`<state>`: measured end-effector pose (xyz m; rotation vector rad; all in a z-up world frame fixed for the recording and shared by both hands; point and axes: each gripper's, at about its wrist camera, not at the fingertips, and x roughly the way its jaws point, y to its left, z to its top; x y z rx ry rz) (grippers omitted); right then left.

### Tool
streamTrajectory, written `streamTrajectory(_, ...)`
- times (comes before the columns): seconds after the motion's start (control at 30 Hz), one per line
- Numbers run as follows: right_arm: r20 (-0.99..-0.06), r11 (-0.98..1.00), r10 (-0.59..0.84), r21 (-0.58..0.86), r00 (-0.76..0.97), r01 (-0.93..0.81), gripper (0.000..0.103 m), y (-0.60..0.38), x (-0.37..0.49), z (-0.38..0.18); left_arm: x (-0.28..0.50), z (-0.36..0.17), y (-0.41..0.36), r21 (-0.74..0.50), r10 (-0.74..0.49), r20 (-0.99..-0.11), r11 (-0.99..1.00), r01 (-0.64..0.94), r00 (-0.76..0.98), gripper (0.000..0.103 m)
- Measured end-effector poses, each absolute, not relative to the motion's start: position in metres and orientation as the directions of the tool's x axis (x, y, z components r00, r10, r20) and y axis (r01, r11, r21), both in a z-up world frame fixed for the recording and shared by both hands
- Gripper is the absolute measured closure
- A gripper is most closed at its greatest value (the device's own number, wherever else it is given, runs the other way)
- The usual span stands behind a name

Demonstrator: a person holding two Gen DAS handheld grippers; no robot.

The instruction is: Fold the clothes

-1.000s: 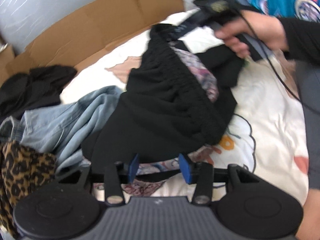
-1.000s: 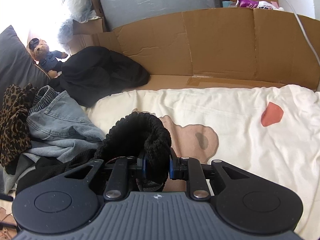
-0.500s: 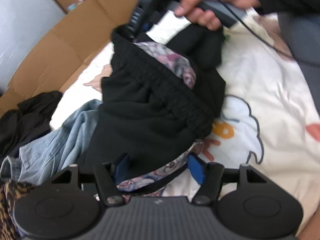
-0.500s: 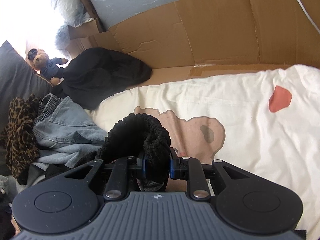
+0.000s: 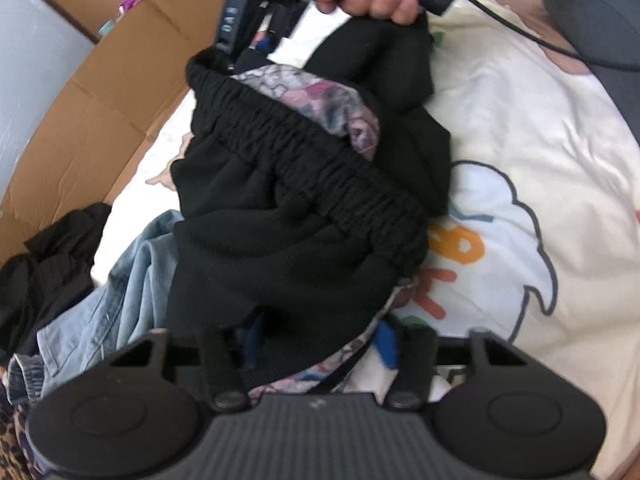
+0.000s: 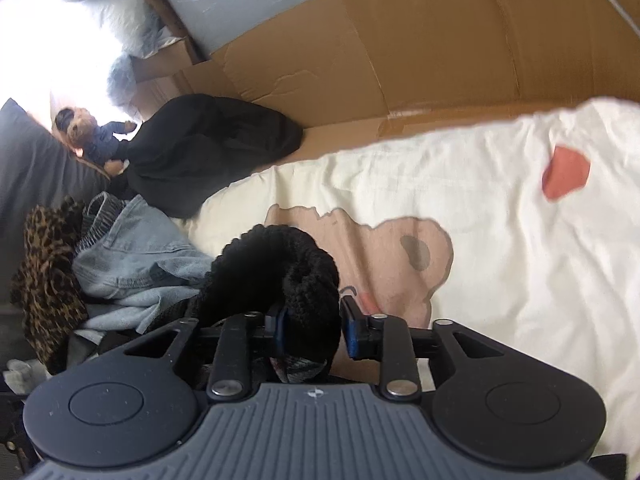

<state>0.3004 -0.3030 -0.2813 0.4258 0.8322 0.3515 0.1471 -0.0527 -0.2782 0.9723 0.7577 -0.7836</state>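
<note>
Between the closing jaws of the left gripper (image 5: pixel 316 346), the hem of the black garment (image 5: pixel 296 216) is lying bunched on the cream printed sheet (image 5: pixel 532 152). Farther along, the right gripper (image 6: pixel 312 330) is opening, its right pad clear of the elastic waistband (image 6: pixel 288 264) between its jaws. Beyond, jeans (image 6: pixel 132 252), a dark heap (image 6: pixel 208 152) and cardboard (image 6: pixel 400 56) are lying.
</note>
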Motion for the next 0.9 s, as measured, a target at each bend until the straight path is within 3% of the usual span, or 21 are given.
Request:
streamTrajectory(0.03,-0.634,0.851,0.466,0.511,0.617,-0.119,0.07,-0.305,0.302,-0.285,0.149,-0.274,-0.051,0.407,-0.243,-0.826,0.367,0.836,0.508,0.068)
streamTrajectory(0.13,-0.625,0.821,0.494,0.563,0.604,-0.089,0.07,-0.31,0.306,-0.292,0.156,-0.256,-0.044,0.363,-0.298,-0.803,0.443,0.82,0.516,0.083)
streamTrajectory(0.43,-0.593,0.813,0.511,0.569,0.622,-0.125,0.07,-0.303,0.303,-0.289,0.197,-0.203,-0.007,0.106,-0.407,-0.731,0.726,0.68,0.548,0.089)
streamTrajectory(0.6,-0.595,0.828,0.498,0.543,0.63,-0.142,0.081,-0.3,0.301,-0.279,0.215,-0.182,0.013,0.016,-0.409,-0.698,0.812,0.584,0.588,0.092)
streamTrajectory(0.9,-0.55,0.872,0.46,0.426,0.697,-0.24,0.085,-0.304,0.265,-0.216,0.23,-0.125,0.041,-0.108,-0.402,-0.618,0.894,0.434,0.675,0.097)
